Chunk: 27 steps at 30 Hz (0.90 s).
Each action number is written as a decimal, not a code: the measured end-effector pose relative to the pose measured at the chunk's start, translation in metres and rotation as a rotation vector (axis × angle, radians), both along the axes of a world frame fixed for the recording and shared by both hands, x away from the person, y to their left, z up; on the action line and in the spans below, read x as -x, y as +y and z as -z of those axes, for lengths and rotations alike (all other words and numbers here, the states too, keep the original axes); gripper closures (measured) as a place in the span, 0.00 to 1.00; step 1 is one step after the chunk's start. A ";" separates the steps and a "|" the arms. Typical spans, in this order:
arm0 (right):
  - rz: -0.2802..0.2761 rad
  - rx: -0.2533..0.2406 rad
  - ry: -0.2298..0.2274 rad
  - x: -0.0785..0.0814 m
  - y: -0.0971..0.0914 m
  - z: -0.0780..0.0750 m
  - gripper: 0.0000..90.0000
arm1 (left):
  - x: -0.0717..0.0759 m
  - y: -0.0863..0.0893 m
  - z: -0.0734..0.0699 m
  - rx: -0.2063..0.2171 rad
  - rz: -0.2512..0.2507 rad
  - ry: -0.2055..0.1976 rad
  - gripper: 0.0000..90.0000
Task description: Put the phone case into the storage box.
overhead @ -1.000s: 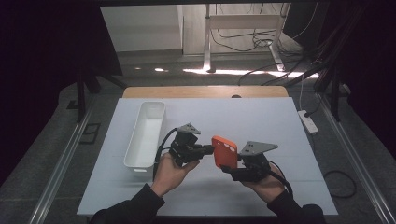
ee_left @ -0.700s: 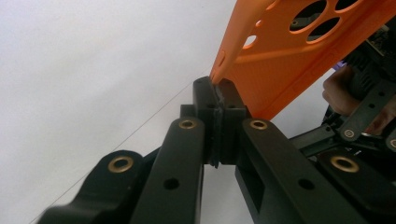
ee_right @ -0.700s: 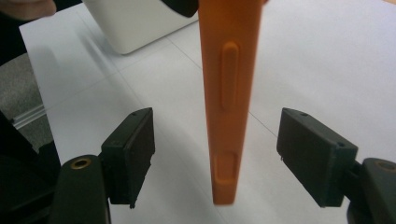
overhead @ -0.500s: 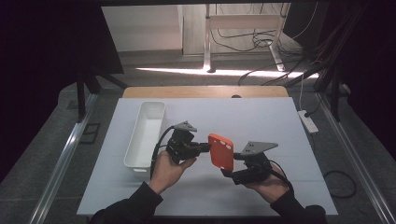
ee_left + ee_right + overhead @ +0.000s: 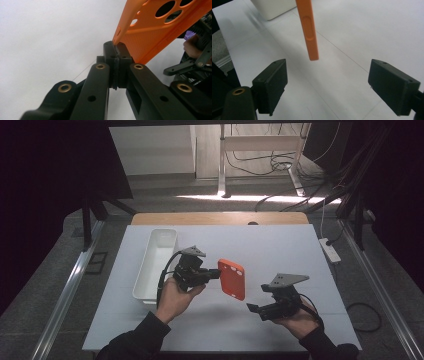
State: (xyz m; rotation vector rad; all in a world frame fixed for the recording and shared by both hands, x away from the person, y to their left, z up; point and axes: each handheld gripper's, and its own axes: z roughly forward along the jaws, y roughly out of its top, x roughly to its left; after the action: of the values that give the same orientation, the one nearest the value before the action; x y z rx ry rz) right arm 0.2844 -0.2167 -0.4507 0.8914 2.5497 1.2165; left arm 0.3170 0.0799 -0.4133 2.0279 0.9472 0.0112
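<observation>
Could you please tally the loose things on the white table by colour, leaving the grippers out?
Orange: 1, the phone case, held off the table by the left gripper
White: 1, the long tray
Total: 2

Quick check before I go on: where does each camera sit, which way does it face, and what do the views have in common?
High view: above the table's near side, looking forward and down; both forearms, left gripper, right gripper.
Left gripper view: along its shut jaws, pinching the orange case; the other hand beyond.
Right gripper view: along its open jaws, just opening, case ahead and clear of them.
Shared: the case in all three; white tray in two.
</observation>
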 end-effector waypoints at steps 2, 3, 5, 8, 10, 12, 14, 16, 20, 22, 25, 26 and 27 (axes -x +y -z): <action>0.009 -0.008 0.002 0.000 -0.004 -0.001 0.17 | -0.001 0.001 0.001 -0.002 -0.003 0.003 0.99; 0.009 -0.008 0.002 0.000 -0.004 -0.001 0.17 | -0.001 0.001 0.001 -0.002 -0.003 0.003 0.99; 0.025 -0.014 0.007 0.000 -0.009 -0.002 0.17 | -0.002 0.001 0.002 -0.005 -0.006 0.006 0.99; 0.036 -0.015 0.013 -0.001 -0.015 -0.003 0.16 | -0.004 0.003 0.003 -0.007 -0.012 0.006 0.99; 0.045 -0.023 0.021 0.000 -0.018 -0.004 0.16 | -0.006 0.005 0.003 -0.007 -0.014 0.004 0.99; 0.048 -0.022 0.020 0.000 -0.020 -0.005 0.16 | -0.006 0.006 0.002 -0.007 -0.017 0.003 0.99; 0.054 -0.016 0.018 0.001 -0.023 -0.006 0.16 | -0.007 0.009 0.000 -0.010 -0.020 -0.001 0.99; 0.060 -0.009 0.014 0.003 -0.027 -0.007 0.15 | -0.008 0.011 -0.001 -0.013 -0.025 -0.006 0.99; 0.077 0.003 0.012 0.006 -0.033 -0.007 0.14 | -0.010 0.015 -0.003 -0.018 -0.027 -0.007 0.99; 0.090 0.013 0.005 0.008 -0.039 -0.007 0.13 | -0.011 0.016 -0.004 -0.019 -0.030 -0.007 0.99; 0.103 0.011 0.002 0.010 -0.045 -0.007 0.12 | -0.013 0.019 -0.006 -0.022 -0.034 -0.007 0.99; 0.108 0.009 0.003 0.011 -0.048 -0.007 0.11 | -0.013 0.019 -0.006 -0.022 -0.034 -0.007 0.99; 0.112 0.007 0.001 0.011 -0.050 -0.007 0.11 | -0.013 0.022 -0.007 -0.024 -0.037 -0.010 0.99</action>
State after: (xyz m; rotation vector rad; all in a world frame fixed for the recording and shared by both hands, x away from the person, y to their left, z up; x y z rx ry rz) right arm 0.2733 -0.2664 -0.4434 1.0190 2.4662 1.1738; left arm 0.3305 0.1015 -0.4066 2.0303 0.9830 0.0527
